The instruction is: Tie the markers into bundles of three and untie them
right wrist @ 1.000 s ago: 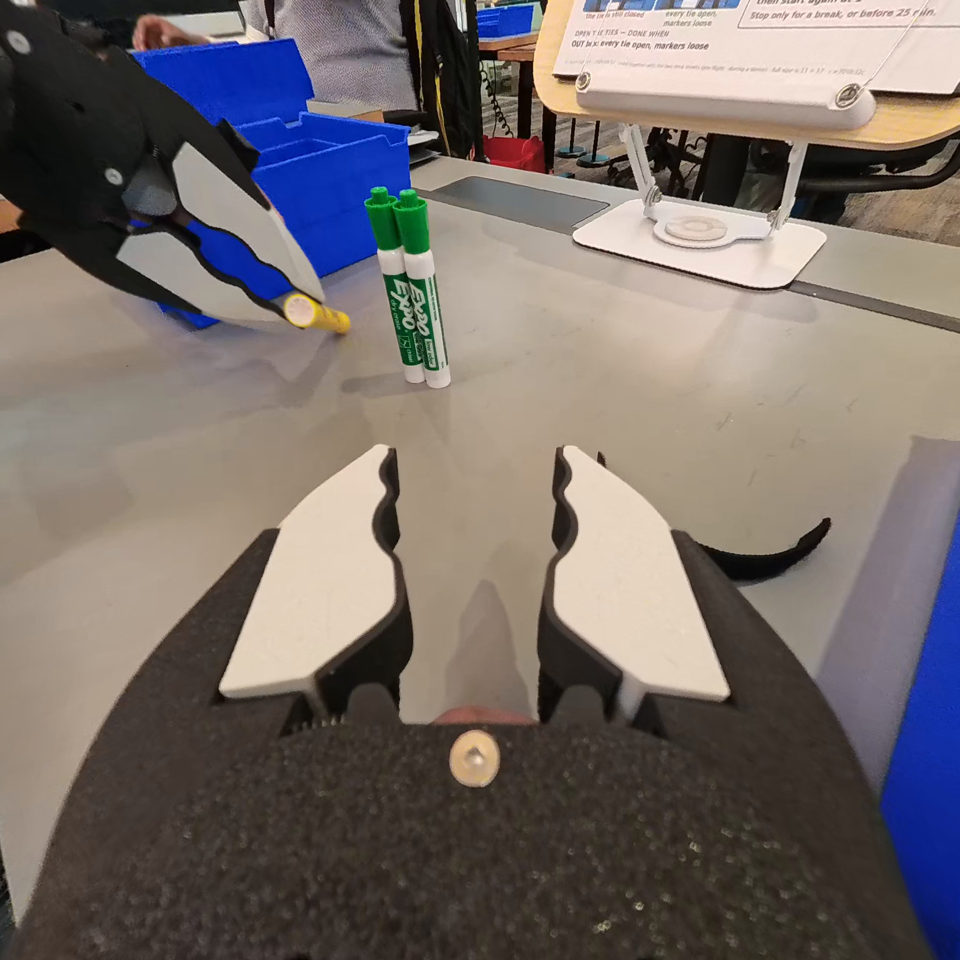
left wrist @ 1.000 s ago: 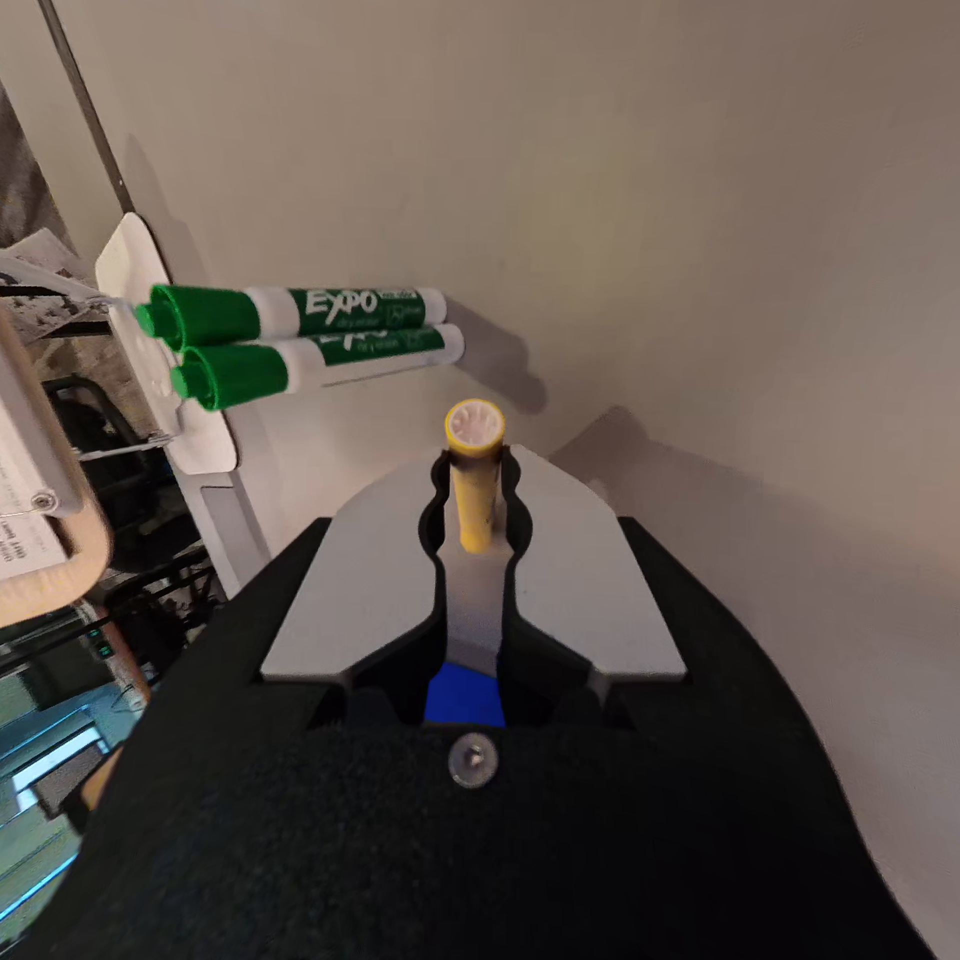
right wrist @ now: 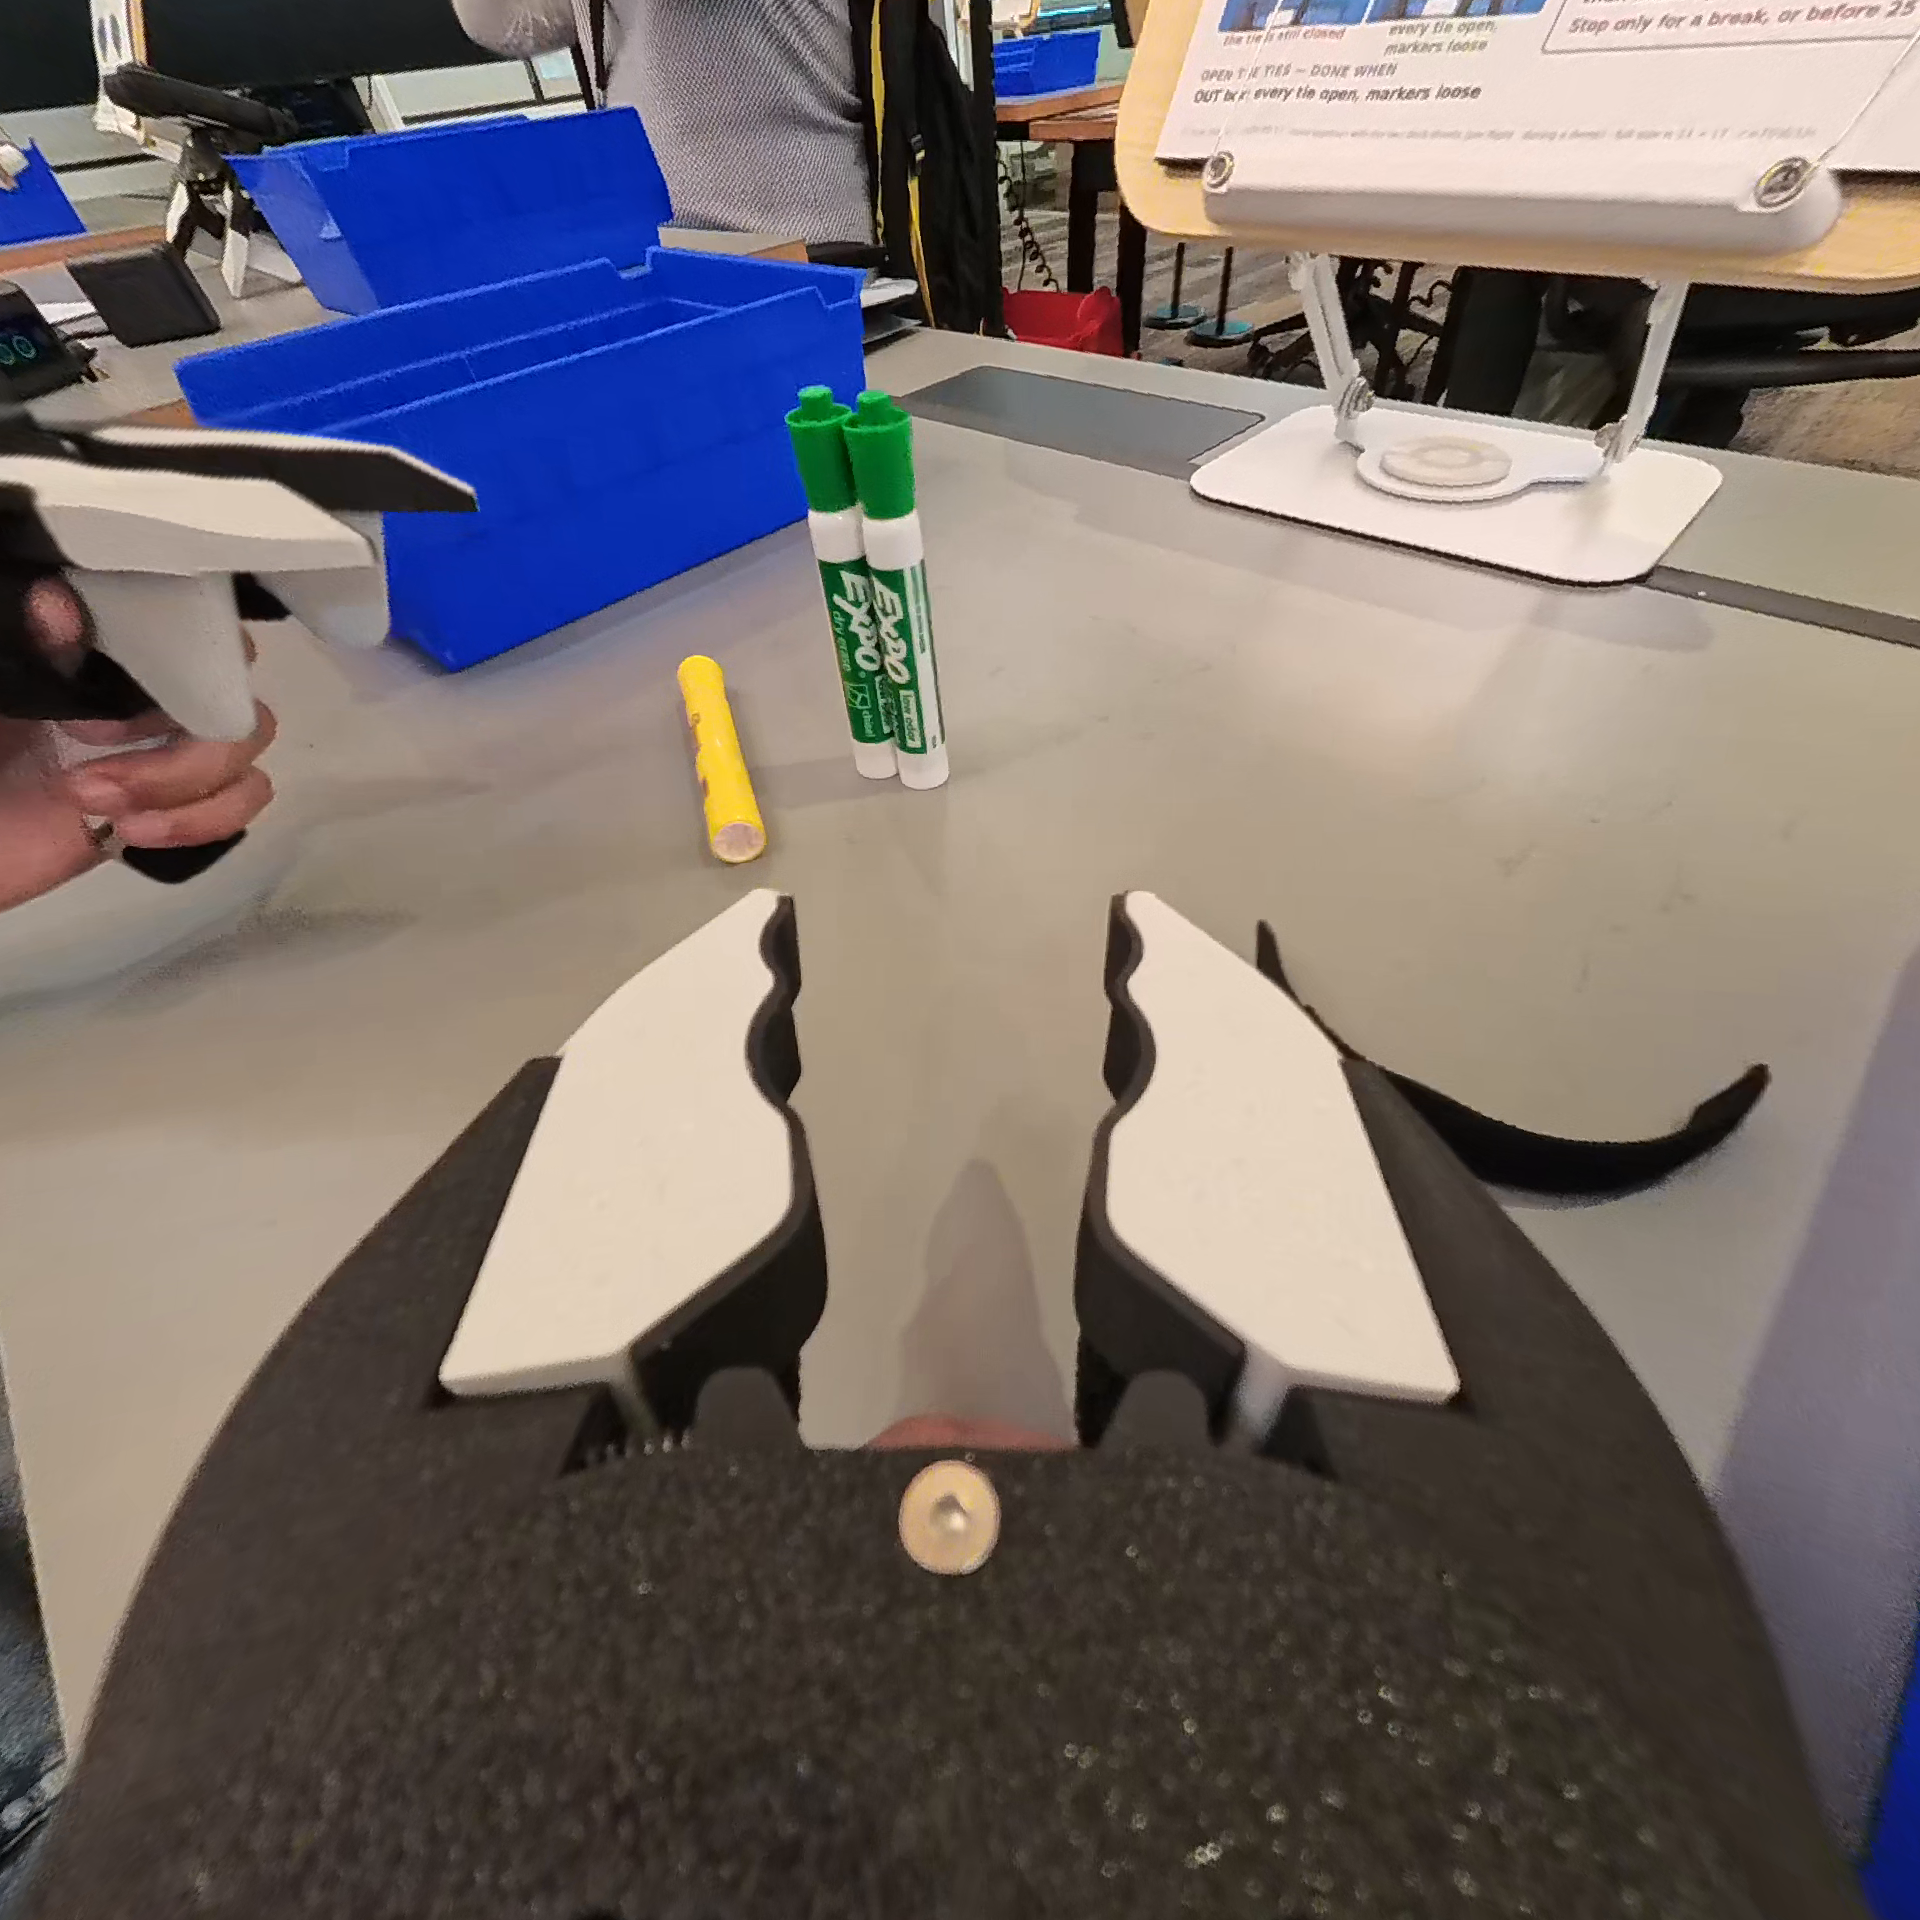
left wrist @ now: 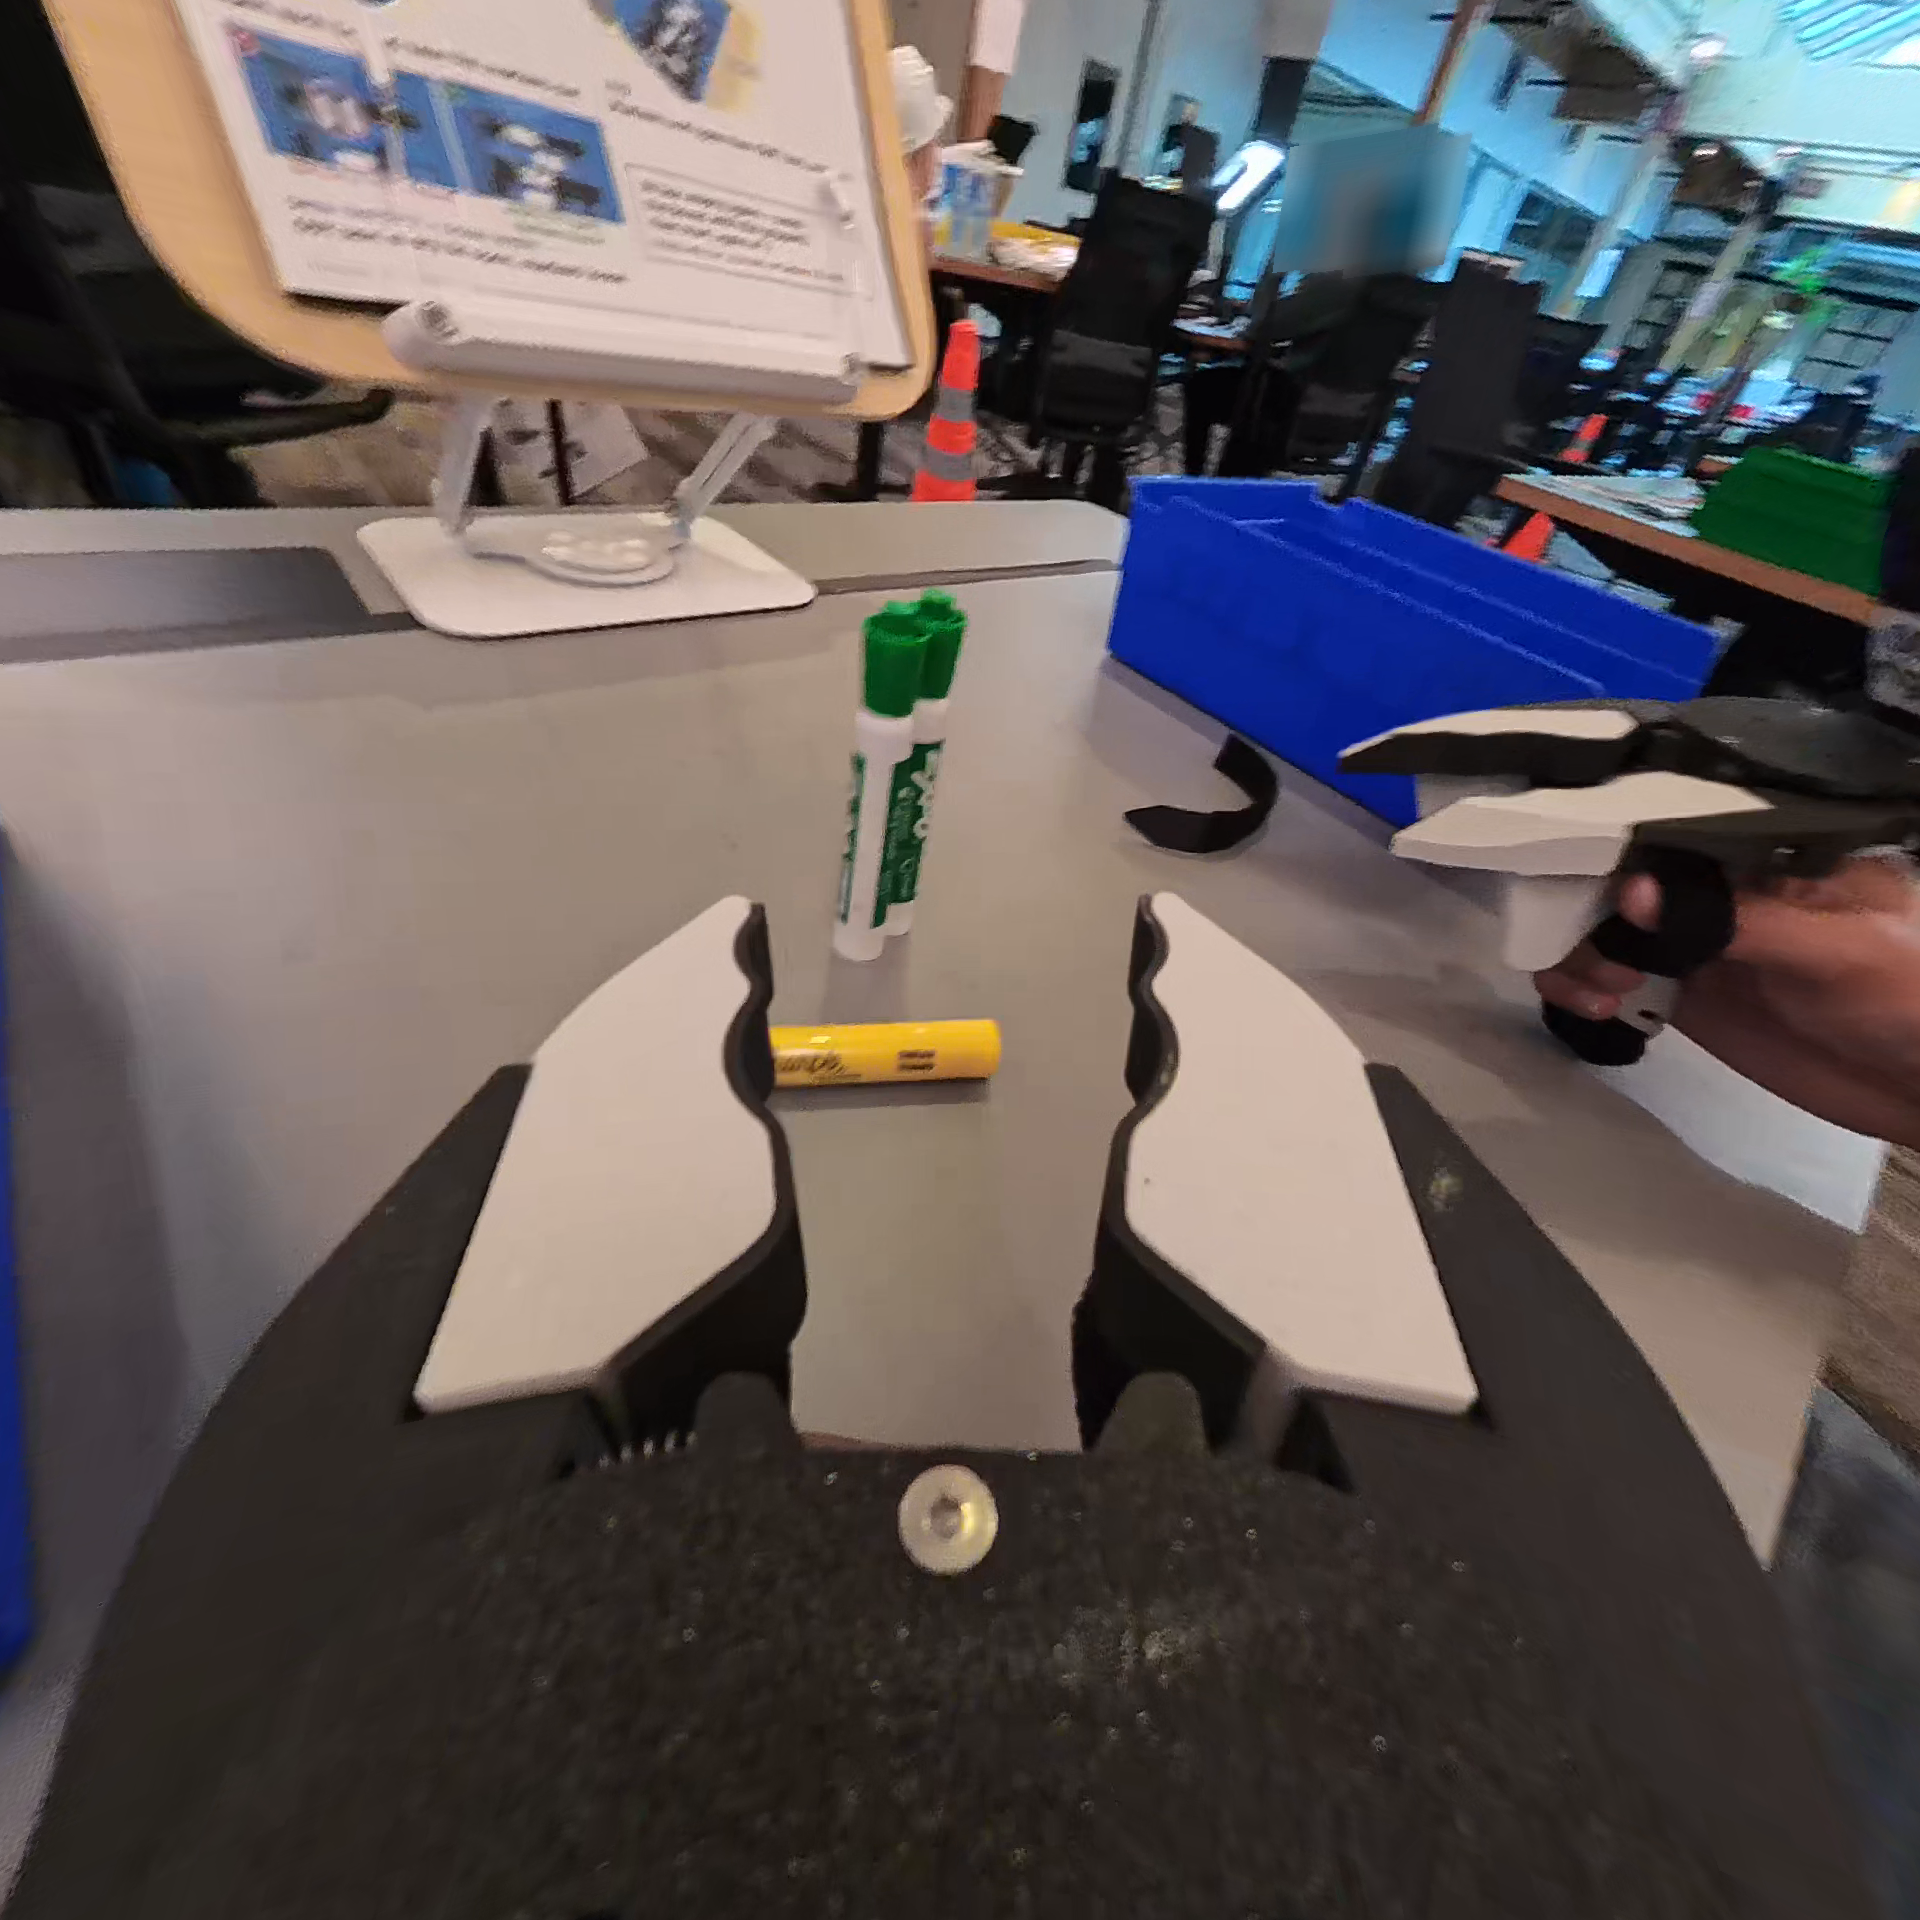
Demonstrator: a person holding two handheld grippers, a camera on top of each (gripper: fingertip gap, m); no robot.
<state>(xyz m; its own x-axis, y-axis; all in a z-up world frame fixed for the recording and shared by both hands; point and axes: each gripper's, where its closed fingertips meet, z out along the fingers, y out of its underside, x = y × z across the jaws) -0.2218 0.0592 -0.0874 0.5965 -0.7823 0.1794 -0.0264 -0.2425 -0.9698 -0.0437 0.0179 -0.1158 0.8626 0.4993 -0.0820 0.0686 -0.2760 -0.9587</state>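
Yellow marker (left wrist: 883, 1051) released; left tongs (left wrist: 951, 951) now agape.

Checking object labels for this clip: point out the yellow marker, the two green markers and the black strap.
yellow marker (right wrist: 719, 755), right wrist view, mid-barrel.
green markers (right wrist: 878, 613), right wrist view, the seam between their white barrels.
black strap (right wrist: 1579, 1148), right wrist view, middle of its curved band.

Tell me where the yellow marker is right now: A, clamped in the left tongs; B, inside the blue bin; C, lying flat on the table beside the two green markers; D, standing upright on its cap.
C: the yellow marker lies flat on the grey table next to the two green markers, and both tongs are open and empty.
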